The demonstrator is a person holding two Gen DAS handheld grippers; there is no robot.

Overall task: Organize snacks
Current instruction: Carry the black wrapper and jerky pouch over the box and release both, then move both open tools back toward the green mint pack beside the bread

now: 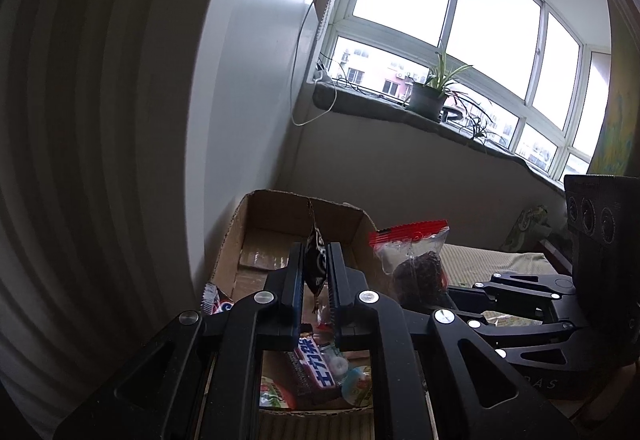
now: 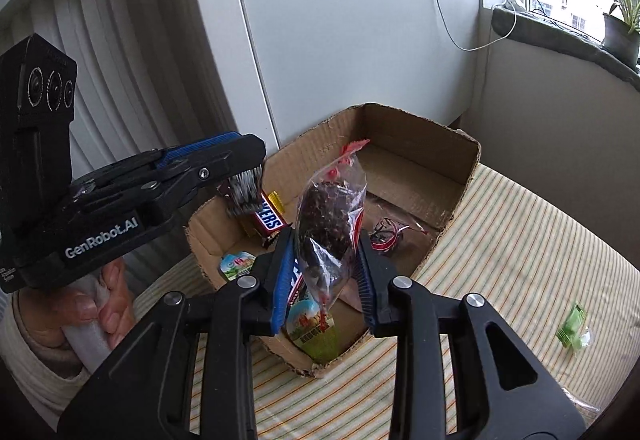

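Observation:
An open cardboard box (image 2: pixel 424 136) stands on a striped cloth and holds several snacks, among them a Snickers bar (image 2: pixel 269 218). The box also shows in the left wrist view (image 1: pixel 288 212). My right gripper (image 2: pixel 324 272) is shut on a clear bag of dark dried fruit (image 2: pixel 328 216) with a red top, held above the box; the bag also shows in the left wrist view (image 1: pixel 416 264). My left gripper (image 1: pixel 316 268) is shut on a small dark snack packet (image 1: pixel 316 264) above the box's left side. It also shows in the right wrist view (image 2: pixel 244 184).
A green wrapped candy (image 2: pixel 573 328) lies on the striped cloth (image 2: pixel 520 240) to the right of the box. A white wall and a radiator stand behind the box. A windowsill with a potted plant (image 1: pixel 432 96) runs at the back right.

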